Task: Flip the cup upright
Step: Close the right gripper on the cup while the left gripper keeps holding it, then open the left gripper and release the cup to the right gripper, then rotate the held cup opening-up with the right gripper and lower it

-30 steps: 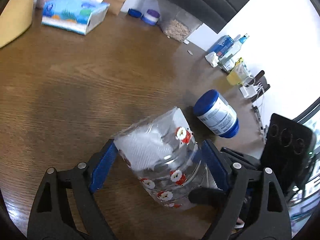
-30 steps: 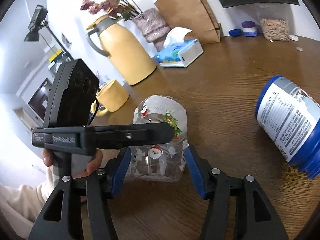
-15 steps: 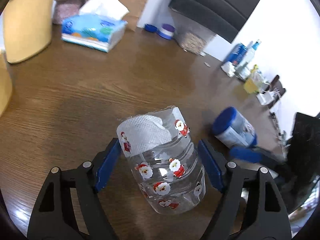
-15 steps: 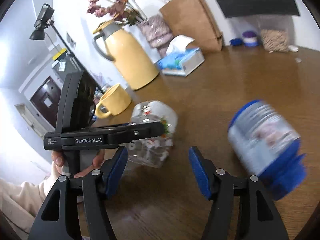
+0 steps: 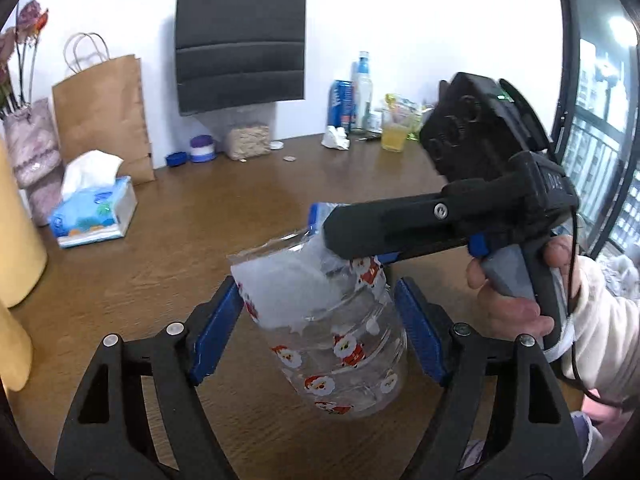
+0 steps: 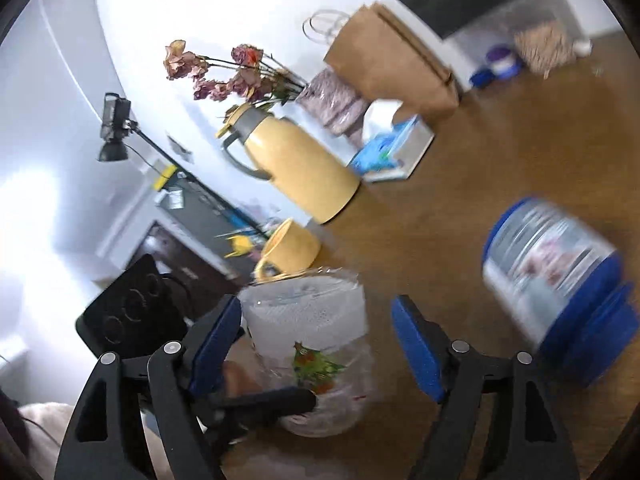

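Observation:
The cup (image 5: 332,332) is clear plastic with red Santa prints and white tissue stuffed in its mouth. It stands tilted on the wooden table, mouth up and leaning left. My left gripper (image 5: 320,328) is open, its blue pads on either side of the cup with small gaps. In the right wrist view the cup (image 6: 312,356) sits between the open pads of my right gripper (image 6: 318,344), nearer the left pad. The right gripper's body crosses above the cup in the left wrist view.
A blue-lidded jar (image 6: 560,288) lies on its side to the right. A yellow mug (image 6: 292,248), yellow thermos (image 6: 304,168), tissue box (image 5: 96,212) and paper bag (image 5: 102,116) stand at the left. Bottles and a drink glass (image 5: 394,134) stand at the back.
The cup has turned from lying on its side to nearly upright. The left gripper's view has levelled out. The right gripper has swung over and tilted, with the cup back between its pads.

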{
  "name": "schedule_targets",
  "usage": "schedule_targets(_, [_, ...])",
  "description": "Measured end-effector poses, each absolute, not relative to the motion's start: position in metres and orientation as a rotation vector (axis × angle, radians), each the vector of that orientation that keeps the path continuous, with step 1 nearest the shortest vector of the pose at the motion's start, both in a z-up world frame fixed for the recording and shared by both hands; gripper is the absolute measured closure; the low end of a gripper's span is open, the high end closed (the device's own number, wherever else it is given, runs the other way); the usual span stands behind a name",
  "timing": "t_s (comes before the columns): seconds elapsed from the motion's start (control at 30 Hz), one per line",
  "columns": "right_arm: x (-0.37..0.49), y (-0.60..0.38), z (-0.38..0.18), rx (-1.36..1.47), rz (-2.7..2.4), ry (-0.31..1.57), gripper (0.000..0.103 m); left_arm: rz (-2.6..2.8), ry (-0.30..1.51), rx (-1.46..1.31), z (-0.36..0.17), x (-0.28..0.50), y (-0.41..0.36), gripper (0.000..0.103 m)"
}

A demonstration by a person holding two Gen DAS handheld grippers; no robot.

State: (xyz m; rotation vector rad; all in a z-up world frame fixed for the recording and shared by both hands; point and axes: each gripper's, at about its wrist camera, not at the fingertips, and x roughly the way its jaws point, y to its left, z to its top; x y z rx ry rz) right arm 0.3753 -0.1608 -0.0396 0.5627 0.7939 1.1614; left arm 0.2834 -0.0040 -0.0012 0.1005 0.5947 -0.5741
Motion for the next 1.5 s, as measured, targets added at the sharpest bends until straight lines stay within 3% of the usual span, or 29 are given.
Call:
schedule_targets(0.2, [0.368,-0.142,-0.04,0.506,1.173,0.804,0.026,-0.622,0.6,0.058,0.0,0.286,0.001,0.029])
schedule_targets(0.43, [0.35,-0.139,-0.022,0.251,0.886,0.633,0.032,-0.536,0.711,0.067,-0.02,0.309,0.004,0.027])
schedule_targets(0.5, [0.347,-0.136,-0.019,0.184,0.84,0.605,0.032,-0.501,0.729,0.076,-0.026,0.313,0.006,0.03])
schedule_targets(0.57, [0.345,-0.133,-0.018,0.149,0.831,0.596,0.032,-0.486,0.731,0.112,-0.032,0.312,0.007,0.042])
schedule_targets(0.63, [0.341,-0.125,-0.019,0.077,0.807,0.586,0.032,-0.47,0.754,0.141,-0.037,0.312,0.005,0.047])
schedule_targets(0.77, [0.336,-0.11,-0.022,-0.017,0.768,0.575,0.032,-0.47,0.825,0.148,-0.046,0.318,0.005,0.048])
schedule_targets(1.0, [0.327,-0.116,-0.007,0.005,0.783,0.565,0.033,-0.42,0.738,0.222,-0.03,0.302,0.002,0.037])
schedule_targets(1.17, [0.32,-0.111,0.001,-0.072,0.727,0.651,0.033,-0.385,0.695,0.195,-0.019,0.282,0.001,0.011])
schedule_targets(1.5, [0.305,-0.097,-0.008,-0.164,0.665,0.874,0.033,-0.413,0.723,0.129,-0.025,0.257,-0.01,0.011])
